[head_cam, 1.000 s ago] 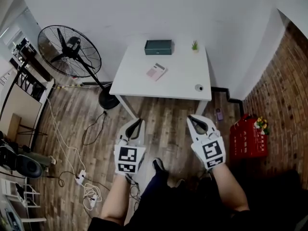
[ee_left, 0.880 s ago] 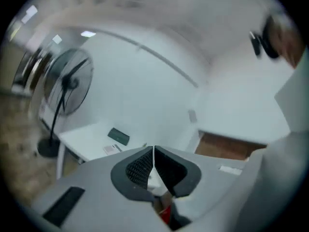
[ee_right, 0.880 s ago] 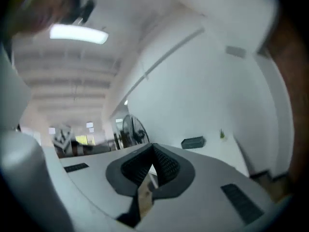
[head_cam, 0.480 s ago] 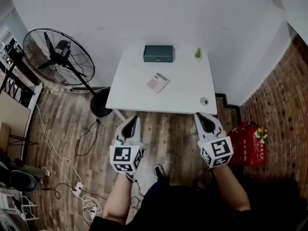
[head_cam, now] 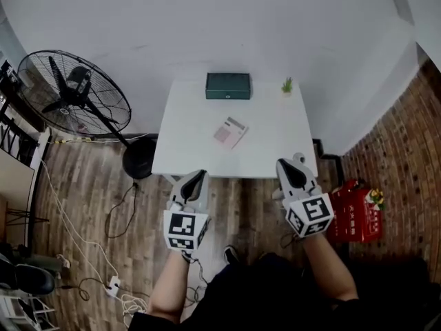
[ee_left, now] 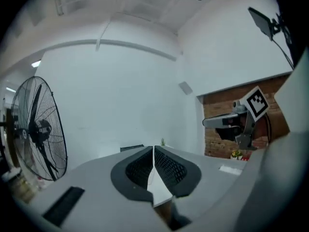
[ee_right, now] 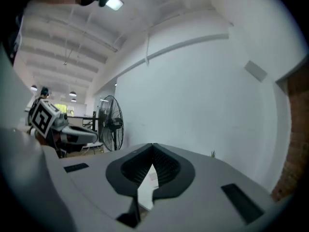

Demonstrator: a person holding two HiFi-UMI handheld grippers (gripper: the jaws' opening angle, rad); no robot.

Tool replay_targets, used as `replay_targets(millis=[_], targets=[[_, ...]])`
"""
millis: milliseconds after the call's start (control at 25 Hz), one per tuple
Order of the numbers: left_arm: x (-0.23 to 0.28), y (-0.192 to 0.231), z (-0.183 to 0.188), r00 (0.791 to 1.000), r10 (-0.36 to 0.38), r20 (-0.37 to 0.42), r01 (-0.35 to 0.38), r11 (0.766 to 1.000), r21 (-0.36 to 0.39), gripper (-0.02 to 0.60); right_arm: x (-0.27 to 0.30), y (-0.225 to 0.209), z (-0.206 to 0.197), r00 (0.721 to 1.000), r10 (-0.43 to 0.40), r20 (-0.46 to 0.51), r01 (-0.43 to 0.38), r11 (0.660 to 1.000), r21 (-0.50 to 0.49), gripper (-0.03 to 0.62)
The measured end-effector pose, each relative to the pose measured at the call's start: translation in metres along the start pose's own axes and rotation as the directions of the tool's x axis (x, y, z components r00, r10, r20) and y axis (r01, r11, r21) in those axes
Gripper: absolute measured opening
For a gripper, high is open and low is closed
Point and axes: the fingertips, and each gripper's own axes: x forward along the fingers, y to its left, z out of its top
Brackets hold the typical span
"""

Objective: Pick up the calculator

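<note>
In the head view a pinkish-white calculator (head_cam: 230,132) lies flat near the middle of a white table (head_cam: 186,150). My left gripper (head_cam: 200,175) hovers at the table's near edge on the left, jaws shut and empty. On the right, my right gripper (head_cam: 292,160) reaches the near right corner, also shut with nothing in it. Both point toward the table and are well short of the calculator. In the left gripper view the left gripper (ee_left: 153,151) shows its tips pressed together; the right gripper (ee_right: 153,148) looks the same in its own view, with a sliver of the calculator (ee_right: 152,176) visible between the jaw bases.
A dark green box (head_cam: 228,85) and a tiny potted plant (head_cam: 286,85) stand at the table's back edge by the white wall. A black standing fan (head_cam: 74,101) is left of the table, cables run over the wood floor, and a red basket (head_cam: 355,211) sits by the brick wall.
The whole view has closed in on the table: both grippers moved forward from over the floor to the table's near edge. The jaws stayed shut throughout.
</note>
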Motion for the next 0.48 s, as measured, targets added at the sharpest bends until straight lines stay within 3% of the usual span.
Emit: replay_targets(millis=[80, 200, 280, 320, 480], targets=[[0.01, 0.008, -0.007, 1.0, -0.002, -0.012, 0.002, 1.0, -0.015, 0.012, 0.015, -0.007, -0.008, 1.0, 0.001, -0.015, 0.0, 0.997, 0.074, 0.006], [0.022, 0.025, -0.012, 1.0, 0.017, 0.017, -0.015, 0.992, -0.124, 0.02, 0.033, -0.023, -0.018, 1.0, -0.011, -0.017, 0.014, 0.99, 0.143, 0.012], [0.031, 0.037, -0.013, 0.998, 0.044, 0.039, -0.037, 0.984, -0.173, 0.179, 0.048, -0.033, -0.029, 1.0, -0.001, -0.025, 0.005, 0.981, 0.193, 0.12], [0.036, 0.042, -0.015, 0.998, 0.049, 0.04, -0.04, 0.981, -0.188, 0.198, 0.057, -0.037, -0.035, 0.999, 0.012, -0.032, -0.005, 0.977, 0.215, 0.159], [0.061, 0.057, -0.029, 0.998, 0.059, -0.013, -0.061, 0.976, -0.207, 0.207, 0.1, -0.053, -0.061, 0.996, 0.057, -0.066, -0.035, 0.956, 0.292, 0.195]])
